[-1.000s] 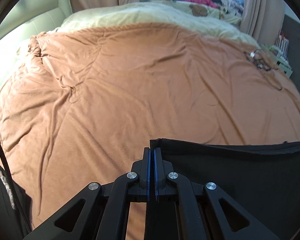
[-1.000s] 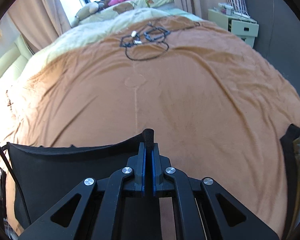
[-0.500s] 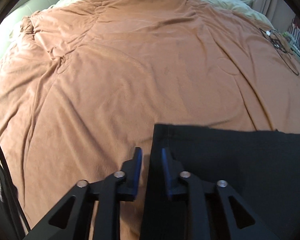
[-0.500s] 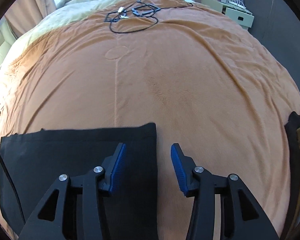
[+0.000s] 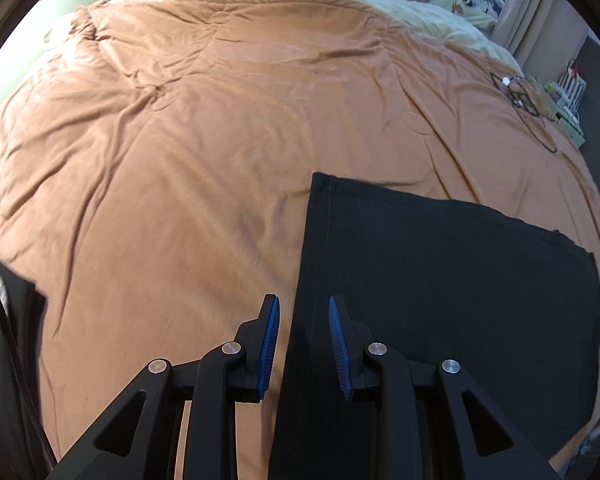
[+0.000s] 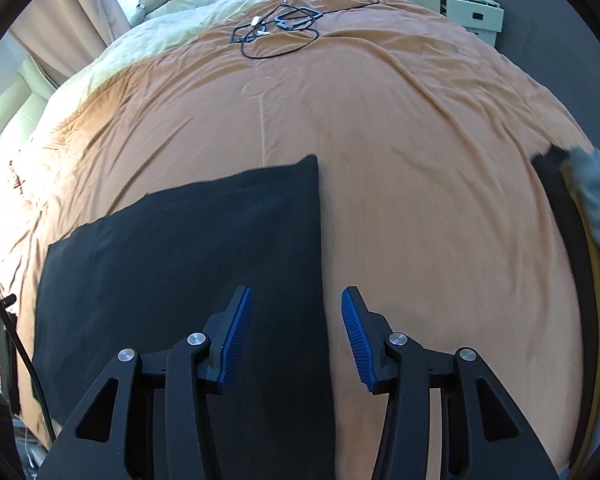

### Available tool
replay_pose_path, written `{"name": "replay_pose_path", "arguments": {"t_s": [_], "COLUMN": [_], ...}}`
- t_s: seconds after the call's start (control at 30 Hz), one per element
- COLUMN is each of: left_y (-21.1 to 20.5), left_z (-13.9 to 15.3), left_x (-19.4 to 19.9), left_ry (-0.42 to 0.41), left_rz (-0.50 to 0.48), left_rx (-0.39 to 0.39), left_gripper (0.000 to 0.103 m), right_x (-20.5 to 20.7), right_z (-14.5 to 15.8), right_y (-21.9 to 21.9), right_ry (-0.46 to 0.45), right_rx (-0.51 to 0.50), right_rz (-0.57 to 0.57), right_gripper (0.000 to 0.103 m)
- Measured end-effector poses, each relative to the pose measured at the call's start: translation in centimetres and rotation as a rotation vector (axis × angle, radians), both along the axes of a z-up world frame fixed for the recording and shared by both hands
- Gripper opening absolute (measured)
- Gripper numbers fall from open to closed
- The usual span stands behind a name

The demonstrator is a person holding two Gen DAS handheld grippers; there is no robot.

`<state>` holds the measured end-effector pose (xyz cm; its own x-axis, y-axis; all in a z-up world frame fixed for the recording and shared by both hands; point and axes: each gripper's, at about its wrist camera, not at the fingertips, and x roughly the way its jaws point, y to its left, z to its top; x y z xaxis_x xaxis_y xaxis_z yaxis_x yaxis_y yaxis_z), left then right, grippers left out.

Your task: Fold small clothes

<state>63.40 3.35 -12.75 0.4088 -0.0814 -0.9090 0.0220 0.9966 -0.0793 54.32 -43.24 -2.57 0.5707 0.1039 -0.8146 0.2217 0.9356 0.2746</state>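
Both of my grippers, clamped a second ago on the top corners of a black garment (image 5: 440, 300) held taut above the bed, now hang over it with the cloth let go and lying flat on the orange blanket (image 5: 200, 140). My left gripper (image 5: 302, 344) has just been opening: its blue pads stand a little apart, straddling the garment's left edge without pressing it. My right gripper (image 6: 297, 336) has parted wider, its jaws set either side of the right edge, one pad over black cloth and the other over blanket, nothing pinched. In the right wrist view the garment (image 6: 188, 272) spreads as a smooth dark rectangle near the foot of the bed, well apart from the tangle of black cable (image 6: 278, 32) further up and from a stack of clothes (image 6: 580, 260) at the bed's right side. I judge the fabric light, soft and limp: it will sag and crease wherever it is not supported, and it will likely drag on the blanket's nap rather than slide. The sound place to take hold, I judge, is at two corners of one edge, one per gripper, so a fold carries over evenly.
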Motion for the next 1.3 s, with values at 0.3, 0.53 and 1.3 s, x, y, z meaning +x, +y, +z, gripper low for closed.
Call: {"name": "replay_pose_path", "arguments": {"t_s": [0.3,0.53,1.3], "left_y": [1.7,3.2,7.2], "left_z": [4.0,6.6,0.5], "left_x": [-8.8,-16.5,-26.4], "left_ry": [-0.041,-0.092,-0.118], "left_rz": [0.021,0.059,0.114], "left_rx": [-0.044,-0.073,-0.358], "left_gripper": [0.028,0.053,0.054], "right_x": [-8.6,-15.0,-25.8], "right_z": [2.8,3.5,2.6], "right_y": [1.2,1.3,6.8], "right_ry": [-0.055,-0.109,-0.227], "right_rx": [0.035,0.096,0.171], "right_rz": [0.016,0.039,0.038], "right_gripper": [0.044,0.044,0.044]}}
